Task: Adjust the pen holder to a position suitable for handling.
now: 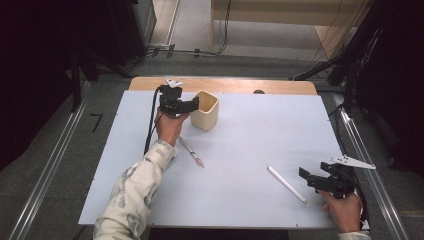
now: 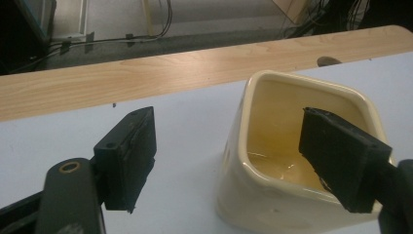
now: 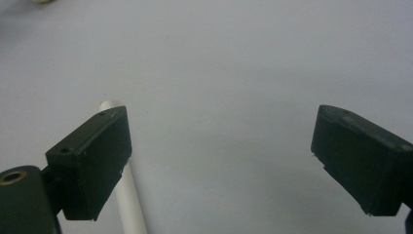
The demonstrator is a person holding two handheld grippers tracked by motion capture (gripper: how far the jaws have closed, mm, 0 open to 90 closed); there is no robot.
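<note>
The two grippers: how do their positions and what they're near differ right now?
The left gripper is at the table's far side, its jaws straddling the wall of the cream cup; the right gripper is at the near right corner, beside the white stick, which lies flat outside its jaws. One left jaw reaches inside the cup; the right's hold nothing between them. Both are open.

Upright cream cup; white stick flat nearby

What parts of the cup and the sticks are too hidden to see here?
- Cream cup: in the left tool view, the left tool's jaw covers part of its inside and the bottom edge cuts off its base.
- White stick: in the right tool view, the right tool's jaw covers its middle.
- Clear pen: too small in the high view for details.
</note>
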